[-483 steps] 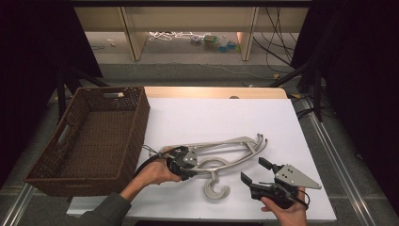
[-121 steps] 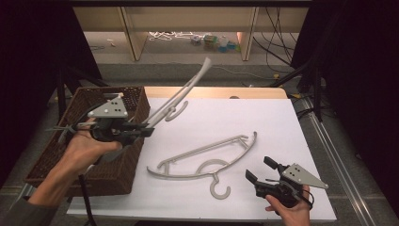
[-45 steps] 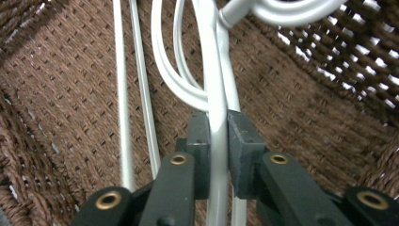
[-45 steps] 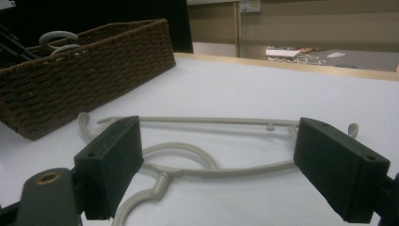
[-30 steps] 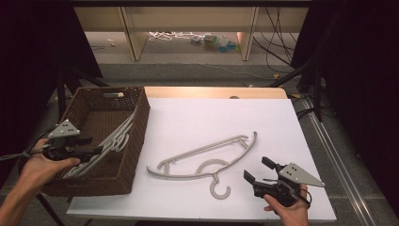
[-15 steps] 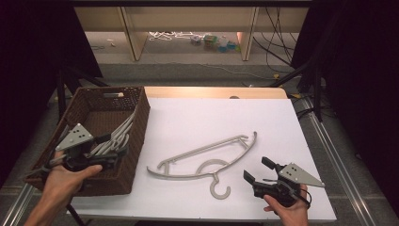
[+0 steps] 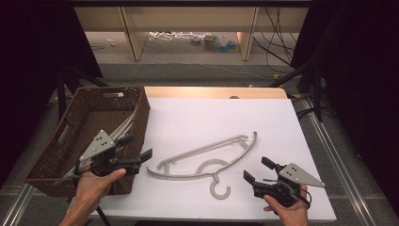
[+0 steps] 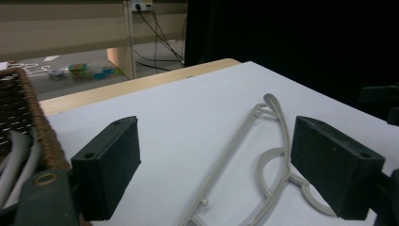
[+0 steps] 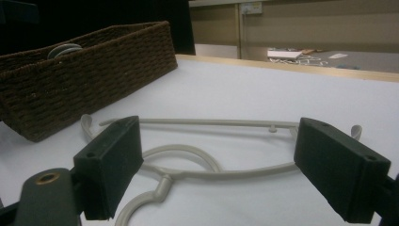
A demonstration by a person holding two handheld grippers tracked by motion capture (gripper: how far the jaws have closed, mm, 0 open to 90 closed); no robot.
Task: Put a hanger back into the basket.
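At the left of the high view a brown wicker basket sits on the desk's left edge, with a pale grey hanger in the basket leaning against its right wall, arms running from the lower left up toward the upper right rim. Just below, at the lower left of the frame, the left gripper is held in the person's left hand over the basket's near right corner, its jaws spread apart and empty, pointing right toward the white desk surface. In the left gripper view the two black jaws stand wide apart with nothing between them, the basket's woven rim at the left edge and the second hanger beyond them on the desk. That hanger on the desk lies flat in the middle of the high view, its hook curled toward the bottom of the frame, well apart from the basket. At the lower right, the right gripper rests in the right hand near the hook, its jaws also apart and holding nothing, aimed left at the hanger; the right gripper view shows the hanger's hook and bar lying just ahead of the open jaws, untouched.
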